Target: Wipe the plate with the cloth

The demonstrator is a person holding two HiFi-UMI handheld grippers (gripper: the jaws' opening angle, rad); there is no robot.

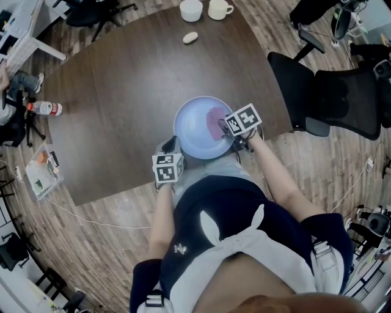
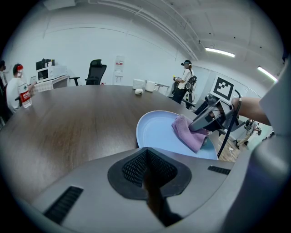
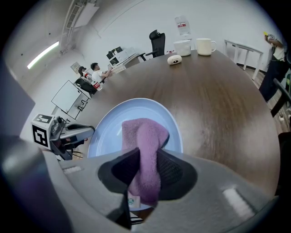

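Observation:
A pale blue plate (image 1: pixel 194 129) (image 2: pixel 157 129) (image 3: pixel 109 129) lies at the near edge of the dark wooden table. A pink cloth (image 1: pixel 215 121) (image 2: pixel 190 133) (image 3: pixel 146 150) rests on the plate's right half, and my right gripper (image 1: pixel 227 131) (image 3: pixel 144 177) is shut on it, pressing it to the plate. My left gripper (image 1: pixel 170 147) (image 2: pixel 146 175) is shut at the plate's near left rim; whether it pinches the rim is hidden.
Two white cups (image 1: pixel 191 9) (image 1: pixel 219 8) and a small pale object (image 1: pixel 190 37) stand at the table's far edge. A bottle (image 1: pixel 46 109) lies at the left edge. A black office chair (image 1: pixel 333 92) stands to the right. People are in the background.

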